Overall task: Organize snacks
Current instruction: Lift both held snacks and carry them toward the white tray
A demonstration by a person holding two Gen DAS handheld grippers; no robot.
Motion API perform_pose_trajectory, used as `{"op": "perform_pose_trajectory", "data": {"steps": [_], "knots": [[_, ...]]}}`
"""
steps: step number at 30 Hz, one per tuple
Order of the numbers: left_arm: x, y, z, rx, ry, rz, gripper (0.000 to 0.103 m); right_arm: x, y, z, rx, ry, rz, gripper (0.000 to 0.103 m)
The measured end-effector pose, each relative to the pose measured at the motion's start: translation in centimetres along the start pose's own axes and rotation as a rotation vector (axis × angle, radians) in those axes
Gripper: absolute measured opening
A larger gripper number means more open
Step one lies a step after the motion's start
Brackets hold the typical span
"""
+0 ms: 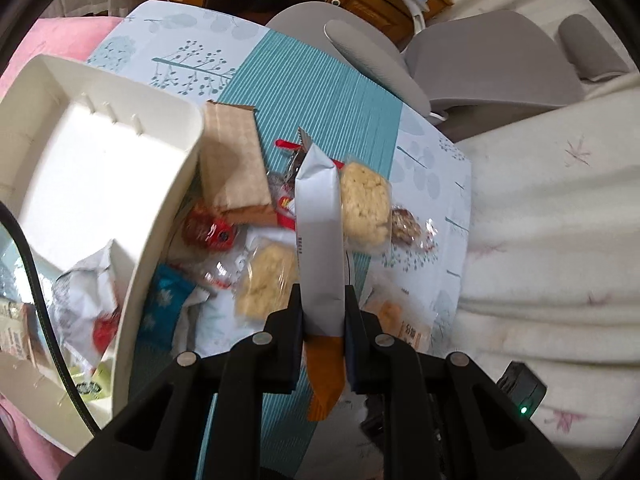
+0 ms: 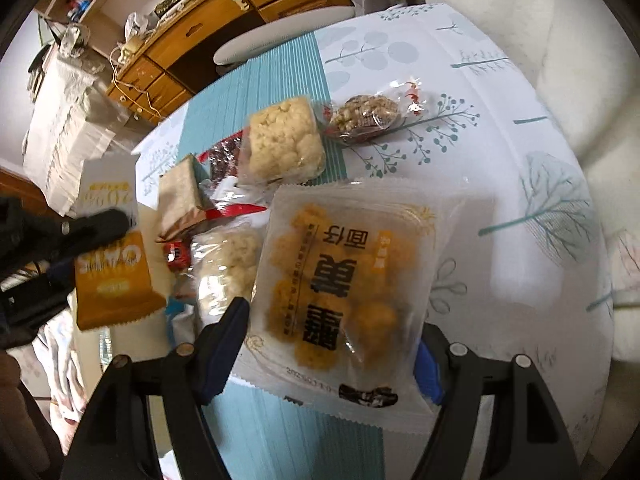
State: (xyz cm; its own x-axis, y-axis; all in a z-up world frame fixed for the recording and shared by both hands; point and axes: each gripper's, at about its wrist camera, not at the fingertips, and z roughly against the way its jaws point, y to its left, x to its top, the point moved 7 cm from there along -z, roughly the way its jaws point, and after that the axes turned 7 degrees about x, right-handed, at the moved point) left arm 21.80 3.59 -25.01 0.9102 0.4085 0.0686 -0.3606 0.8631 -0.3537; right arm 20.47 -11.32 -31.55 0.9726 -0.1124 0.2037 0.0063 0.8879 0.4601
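between the left hand-held gripper (image 1: 323,312) pads, oat bar packet (image 1: 320,240) points straight ahead

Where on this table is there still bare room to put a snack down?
Bare patches: the patterned tablecloth right of the clear nut-cluster packet, and the white plastic tray's far half. Crowded: the snack pile beside the tray, around the brown paper packet.

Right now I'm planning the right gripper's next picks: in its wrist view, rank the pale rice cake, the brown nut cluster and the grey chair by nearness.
1. Pale rice cake, mid-table, past the held packet.
2. Brown nut cluster, just right of it, slightly farther.
3. Grey chair, beyond the table's far edge.
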Motion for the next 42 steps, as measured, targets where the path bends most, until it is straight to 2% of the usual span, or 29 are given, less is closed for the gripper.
{"op": "perform_pose_trajectory", "data": {"steps": [11,21,30,42], "knots": [[-3.2,4.6,6.1,-0.084,-0.093,-0.048,0.015,-2.9,3.6,3.7,0.047,-0.050,-0.005,0.074],[-5.0,9.4,11.4,-0.139,-0.197,-0.146,0.015,-6.5,8.1,6.3,0.083,-0.111,0.007,0.074],[-6.2,14.6,13.3,-0.117,-0.226,-0.192,0.015,-9.3,13.3,6.2,0.126,-0.144,0.033,0.074],[-6.0,21.9,14.9,-0.058,-0.243,-0.246,0.015,-12.8,20.6,3.8,0.166,-0.151,0.082,0.074]]}}
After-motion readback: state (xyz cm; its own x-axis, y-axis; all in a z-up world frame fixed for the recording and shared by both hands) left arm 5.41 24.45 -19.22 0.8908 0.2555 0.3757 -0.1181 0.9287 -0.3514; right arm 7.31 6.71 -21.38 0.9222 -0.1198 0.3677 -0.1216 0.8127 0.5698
